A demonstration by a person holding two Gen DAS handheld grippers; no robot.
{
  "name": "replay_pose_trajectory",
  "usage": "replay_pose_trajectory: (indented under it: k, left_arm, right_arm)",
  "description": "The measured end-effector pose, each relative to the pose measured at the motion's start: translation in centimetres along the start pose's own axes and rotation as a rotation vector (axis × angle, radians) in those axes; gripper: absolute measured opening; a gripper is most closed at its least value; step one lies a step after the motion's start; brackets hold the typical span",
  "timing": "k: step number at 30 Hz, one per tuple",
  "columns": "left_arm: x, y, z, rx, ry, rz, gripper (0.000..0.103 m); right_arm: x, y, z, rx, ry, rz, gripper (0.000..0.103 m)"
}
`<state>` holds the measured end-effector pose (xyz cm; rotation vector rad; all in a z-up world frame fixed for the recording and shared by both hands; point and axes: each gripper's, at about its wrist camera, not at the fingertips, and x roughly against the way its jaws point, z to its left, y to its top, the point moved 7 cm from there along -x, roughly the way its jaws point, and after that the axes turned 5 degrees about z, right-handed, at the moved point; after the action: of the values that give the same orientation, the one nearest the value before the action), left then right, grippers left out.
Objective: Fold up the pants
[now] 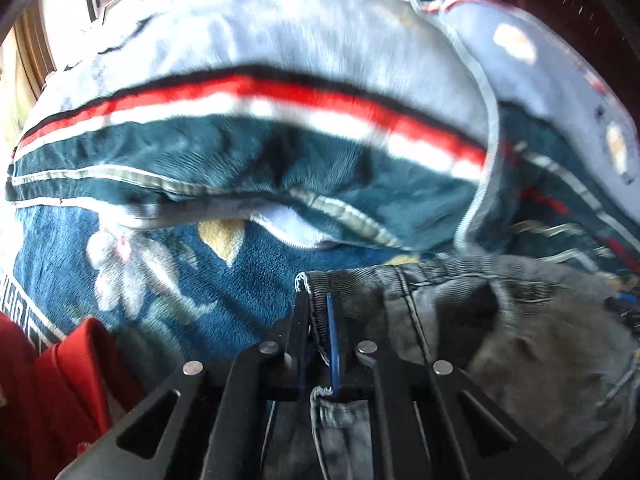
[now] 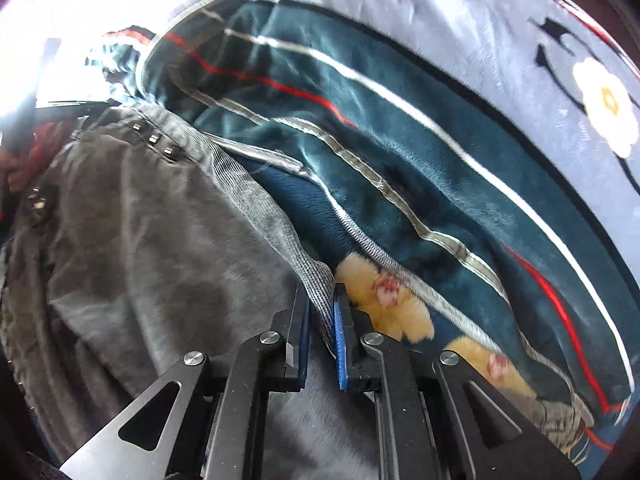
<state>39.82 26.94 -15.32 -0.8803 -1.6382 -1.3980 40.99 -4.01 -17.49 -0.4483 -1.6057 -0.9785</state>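
The grey pants (image 1: pixel 460 320) lie on a teal fleece blanket. My left gripper (image 1: pixel 318 304) is shut on the pants' ribbed edge, with denim cloth pinched between the black fingers (image 1: pixel 298 320). In the right wrist view the pants (image 2: pixel 140 220) spread to the left, inside fleece lining showing, with metal studs near the top. My right gripper (image 2: pixel 322 300) is shut on the ribbed waistband (image 2: pixel 280 232), which runs up and away to the left between the blue pads (image 2: pixel 340 340).
A teal blanket (image 1: pixel 240 152) with red, white and grey stripes and flower prints is bunched up behind the pants; it also shows in the right wrist view (image 2: pixel 400 140). A red garment (image 1: pixel 60 380) lies at the lower left. Dark wooden furniture stands at the back.
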Motion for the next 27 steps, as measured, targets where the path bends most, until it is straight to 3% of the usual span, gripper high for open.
replay_pose_trajectory:
  k: [11, 17, 23, 27]
  left_arm:
    - [12.6, -3.8, 0.4, 0.045, -0.181, -0.142, 0.009]
    - [19.0, -8.6, 0.2, 0.021, -0.233, -0.18, 0.009]
    - [23.4, -14.9, 0.5, -0.031, -0.237, -0.177, 0.009]
    - [23.2, -19.1, 0.8, -0.043, -0.218, -0.121, 0.009]
  right_arm:
    - [9.9, -2.7, 1.6, -0.033, 0.036, -0.15, 0.009]
    - [15.1, -6.5, 4.6, -0.008, 0.056, -0.207, 0.009]
    - [18.8, -12.5, 8.2, 0.025, 0.076, -0.209, 0.009]
    - [19.0, -16.7, 10.4, 0.023, 0.107, -0.173, 0.009]
